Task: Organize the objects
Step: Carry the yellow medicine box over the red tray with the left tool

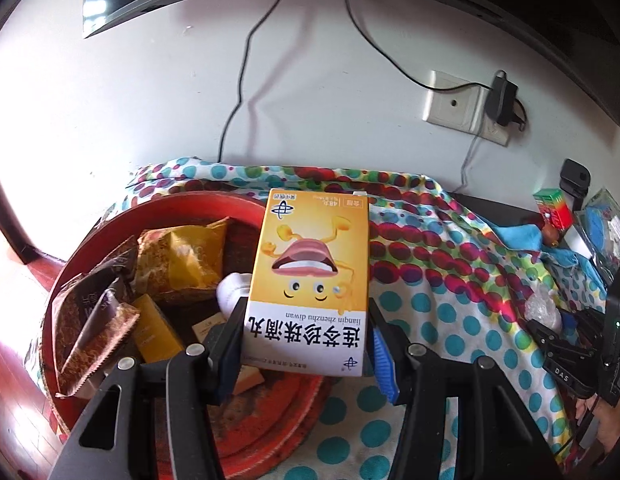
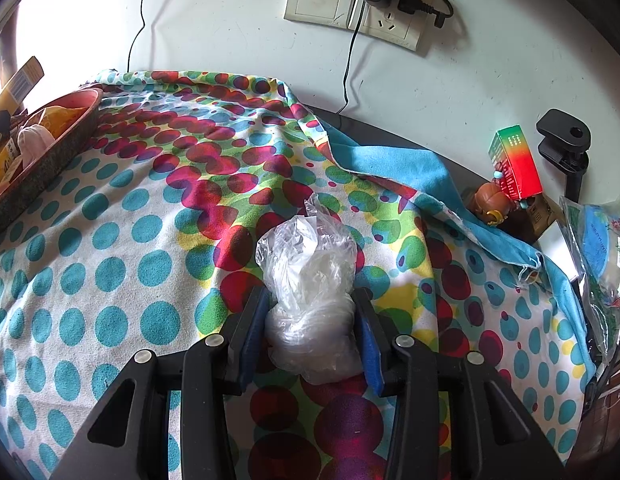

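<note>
My left gripper (image 1: 308,320) is shut on a yellow medicine box (image 1: 310,276) with a cartoon mouth, held above the right rim of a round red tray (image 1: 270,412). The tray holds snack packets (image 1: 178,260), a small yellow box (image 1: 156,328) and a white object (image 1: 232,286). My right gripper (image 2: 311,316) is shut on a crumpled clear plastic bag (image 2: 310,280) resting on the dotted cloth (image 2: 110,240). The tray also shows at the left edge of the right wrist view (image 2: 50,148).
A wall with a socket plate (image 2: 349,4) and cables lies behind the table. At the right stand a red-green box (image 2: 515,164), a brown figurine (image 2: 489,200), a black clamp (image 2: 565,140) and packaged items (image 2: 601,248). A blue cloth (image 2: 409,176) lies under the dotted one.
</note>
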`<move>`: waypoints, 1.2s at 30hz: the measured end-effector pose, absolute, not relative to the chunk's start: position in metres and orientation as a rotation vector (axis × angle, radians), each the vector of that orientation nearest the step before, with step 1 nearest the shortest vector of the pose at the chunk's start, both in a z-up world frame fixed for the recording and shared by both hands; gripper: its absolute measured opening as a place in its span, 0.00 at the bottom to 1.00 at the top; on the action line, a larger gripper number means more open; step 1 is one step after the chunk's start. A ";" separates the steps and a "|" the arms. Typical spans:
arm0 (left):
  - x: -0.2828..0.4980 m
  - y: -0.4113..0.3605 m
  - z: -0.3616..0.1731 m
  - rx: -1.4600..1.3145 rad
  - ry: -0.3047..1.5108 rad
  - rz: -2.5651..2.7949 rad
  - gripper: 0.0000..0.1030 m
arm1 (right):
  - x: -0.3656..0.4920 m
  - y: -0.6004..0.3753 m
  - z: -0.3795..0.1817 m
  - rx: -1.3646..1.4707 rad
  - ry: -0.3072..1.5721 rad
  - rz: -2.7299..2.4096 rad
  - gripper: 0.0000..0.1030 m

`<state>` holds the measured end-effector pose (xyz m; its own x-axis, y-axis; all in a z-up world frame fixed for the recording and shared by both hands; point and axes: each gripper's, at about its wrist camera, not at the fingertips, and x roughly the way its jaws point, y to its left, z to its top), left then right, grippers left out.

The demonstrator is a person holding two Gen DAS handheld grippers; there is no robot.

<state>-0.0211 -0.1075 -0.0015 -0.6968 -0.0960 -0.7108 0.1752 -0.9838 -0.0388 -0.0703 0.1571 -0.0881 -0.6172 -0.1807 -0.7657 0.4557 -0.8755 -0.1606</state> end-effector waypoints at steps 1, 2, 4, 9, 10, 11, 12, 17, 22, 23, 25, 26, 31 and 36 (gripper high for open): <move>-0.021 -0.111 -0.002 1.144 0.165 -2.757 0.53 | -0.070 0.157 -0.088 1.125 0.490 -2.495 0.39; -0.020 -0.115 -0.001 1.137 0.172 -2.751 0.53 | -0.070 0.156 -0.088 1.126 0.491 -2.494 0.39; -0.019 -0.122 -0.001 1.122 0.172 -2.722 0.53 | -0.071 0.157 -0.088 1.125 0.491 -2.494 0.39; -0.019 -0.141 -0.005 1.119 0.215 -2.679 0.53 | -0.070 0.156 -0.087 1.124 0.498 -2.496 0.39; -0.019 -0.144 -0.006 1.119 0.219 -2.672 0.53 | -0.071 0.157 -0.087 1.124 0.498 -2.497 0.39; -0.020 -0.147 -0.007 1.121 0.218 -2.664 0.53 | -0.071 0.157 -0.087 1.124 0.498 -2.496 0.39; -0.020 -0.151 -0.008 1.117 0.219 -2.649 0.53 | -0.071 0.157 -0.087 1.124 0.499 -2.497 0.39; -0.020 -0.167 -0.013 1.122 0.258 -2.620 0.53 | -0.070 0.155 -0.087 1.124 0.500 -2.497 0.39; -0.020 -0.176 -0.015 1.118 0.273 -2.608 0.53 | -0.071 0.156 -0.087 1.122 0.505 -2.499 0.39; -0.021 -0.176 -0.016 1.120 0.281 -2.609 0.53 | -0.070 0.155 -0.087 1.122 0.505 -2.499 0.39; -0.022 -0.178 -0.018 1.126 0.293 -2.609 0.53 | -0.071 0.156 -0.087 1.121 0.508 -2.500 0.39; -0.022 -0.179 -0.020 1.129 0.294 -2.607 0.53 | -0.070 0.154 -0.087 1.121 0.508 -2.499 0.39; -0.023 -0.180 -0.024 1.135 0.296 -2.599 0.53 | -0.071 0.155 -0.086 1.122 0.509 -2.499 0.39; -0.026 -0.178 -0.029 1.157 0.278 -2.595 0.53 | -0.070 0.155 -0.086 1.122 0.509 -2.499 0.39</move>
<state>-0.0257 -0.1782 -0.0285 -0.6375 -0.1794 -0.7493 0.3341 -0.9407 -0.0590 -0.0702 0.1548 -0.0863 -0.6237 -0.1692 -0.7631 0.4543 -0.8729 -0.1777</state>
